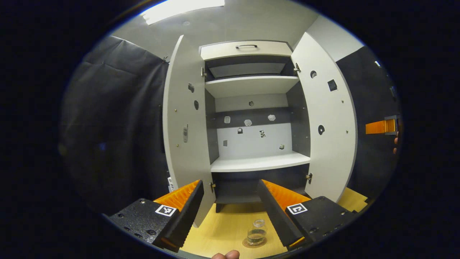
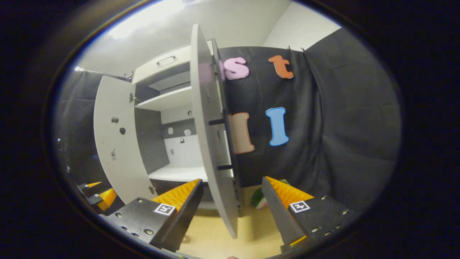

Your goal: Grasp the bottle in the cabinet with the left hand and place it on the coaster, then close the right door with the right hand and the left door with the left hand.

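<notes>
A small clear glass bottle stands upright on a round coaster on the wooden table, low between my left gripper's fingers and nearer its right one. My left gripper is open, raised above the bottle and apart from it, facing the open cabinet. The left door and right door both stand wide open. In the right gripper view, the right door is edge-on between the fingers of my open right gripper; I cannot tell whether they touch it. My right gripper also shows beyond the right door.
The cabinet's middle shelf is bare, with a closed drawer on top. A green and red object lies on the table behind the right door. The left door and my left gripper show at left. Black cloth walls both sides.
</notes>
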Tool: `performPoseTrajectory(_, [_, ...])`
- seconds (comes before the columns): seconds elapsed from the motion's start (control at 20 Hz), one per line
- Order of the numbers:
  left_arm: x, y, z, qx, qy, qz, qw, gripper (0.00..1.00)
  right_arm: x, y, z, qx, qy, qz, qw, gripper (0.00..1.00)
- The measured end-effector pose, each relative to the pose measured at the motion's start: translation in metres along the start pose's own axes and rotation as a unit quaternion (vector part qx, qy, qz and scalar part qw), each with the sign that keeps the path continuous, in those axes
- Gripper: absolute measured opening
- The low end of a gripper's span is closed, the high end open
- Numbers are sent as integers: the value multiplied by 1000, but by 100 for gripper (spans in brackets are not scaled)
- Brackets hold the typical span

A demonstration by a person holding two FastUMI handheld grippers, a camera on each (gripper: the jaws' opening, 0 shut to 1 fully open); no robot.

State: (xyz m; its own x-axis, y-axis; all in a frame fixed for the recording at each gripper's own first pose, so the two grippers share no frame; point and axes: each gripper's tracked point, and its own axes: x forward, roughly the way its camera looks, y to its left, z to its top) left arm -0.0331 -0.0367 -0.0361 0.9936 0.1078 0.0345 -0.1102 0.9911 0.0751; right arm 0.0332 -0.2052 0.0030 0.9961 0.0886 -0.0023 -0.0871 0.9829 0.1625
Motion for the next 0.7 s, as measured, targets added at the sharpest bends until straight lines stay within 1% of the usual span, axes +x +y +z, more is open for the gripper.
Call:
performPoseTrajectory(0.15, [-2, 21, -1, -25, 14, 24, 999, 96, 15, -6, 8, -3, 1, 5, 1000, 99])
performPoseTrajectory(0.3, [2, 38, 3, -40, 16, 43, 998, 96, 26, -10, 16, -21, 0, 7, 1000, 99])
performPoseTrajectory(0.55, [8, 61, 10, -35, 10, 62, 997, 95, 43, -10, 14, -32, 14, 13, 999, 99])
performPoseTrajectory(0.7, [11, 64, 6, -34, 17, 62, 997, 94, 48, -4, 9, -35, 21, 23, 999, 99])
